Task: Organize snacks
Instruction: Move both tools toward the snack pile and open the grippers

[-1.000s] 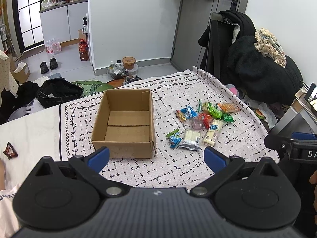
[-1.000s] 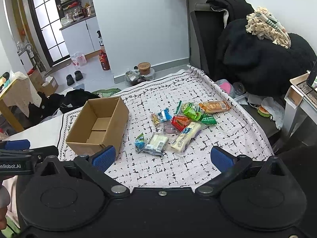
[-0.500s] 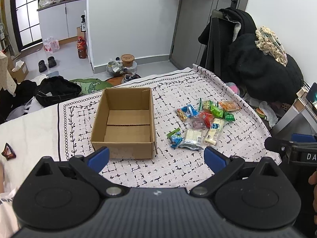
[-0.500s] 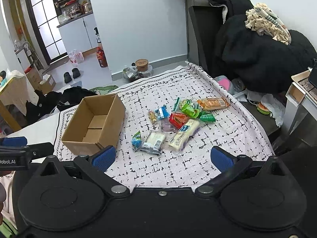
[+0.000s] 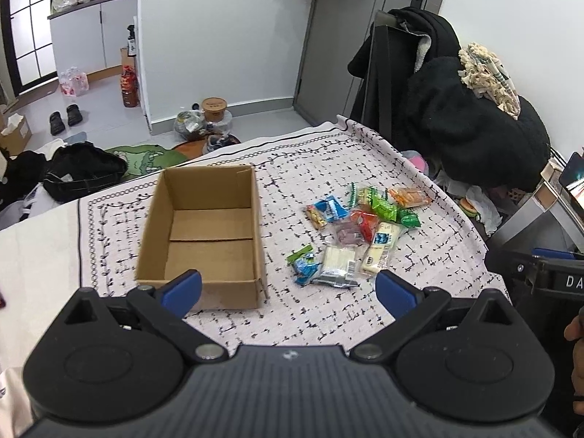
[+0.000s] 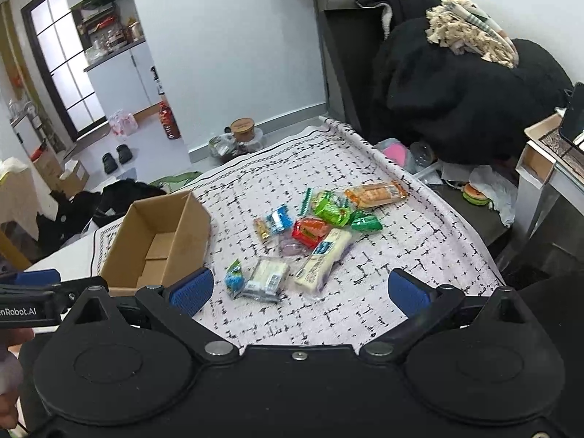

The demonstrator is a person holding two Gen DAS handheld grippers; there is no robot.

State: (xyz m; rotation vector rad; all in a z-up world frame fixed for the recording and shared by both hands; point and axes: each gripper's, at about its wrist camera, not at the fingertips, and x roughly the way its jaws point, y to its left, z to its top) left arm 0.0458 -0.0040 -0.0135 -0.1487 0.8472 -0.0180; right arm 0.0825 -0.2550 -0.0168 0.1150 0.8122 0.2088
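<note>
Only rightward: phone (image 6: 573, 116) on desk (image 6: 540, 162).

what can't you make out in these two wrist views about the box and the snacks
- Cardboard box: right wrist view, its near wall and the right gripper hide part of the floor.
- Snack pile: both views, wrapper print too small to read.
- Pale purple packet: mostly under the red packet.

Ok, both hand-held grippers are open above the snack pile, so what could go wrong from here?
1. The snack packets overlap, so the right hand-held gripper might pinch two at once.
2. The cardboard box looks light; a knock from the left hand-held gripper could slide it on the tablecloth.
</note>
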